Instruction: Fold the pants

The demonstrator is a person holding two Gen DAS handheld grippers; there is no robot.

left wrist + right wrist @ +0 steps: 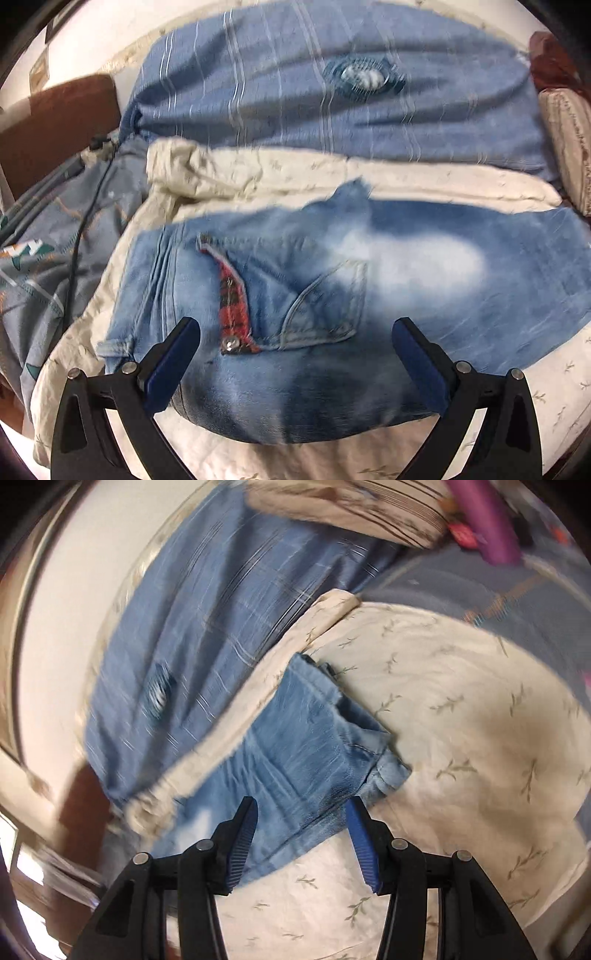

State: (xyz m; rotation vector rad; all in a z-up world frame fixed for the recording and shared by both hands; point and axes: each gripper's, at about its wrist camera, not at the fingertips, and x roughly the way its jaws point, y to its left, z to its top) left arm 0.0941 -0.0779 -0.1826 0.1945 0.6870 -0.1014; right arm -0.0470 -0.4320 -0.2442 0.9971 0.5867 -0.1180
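Observation:
Light blue jeans (pixel 406 280) lie folded on a cream bedsheet (pixel 554 387). In the left wrist view the waist end faces me, with a back pocket (pixel 325 306) and a red plaid lining flap (pixel 232 299). My left gripper (pixel 295 332) is open wide just above the waist end, holding nothing. In the right wrist view the jeans' leg end (pixel 314 731) with its hem lies ahead. My right gripper (pixel 301 808) is open above the leg, holding nothing.
A blue striped blanket (pixel 332 110) lies behind the jeans, also in the right wrist view (pixel 192 635). A grey patterned quilt (pixel 55 240) with a black cable is at left. A striped pillow (pixel 569 133) is at right. A brown headboard (pixel 55 125) is far left.

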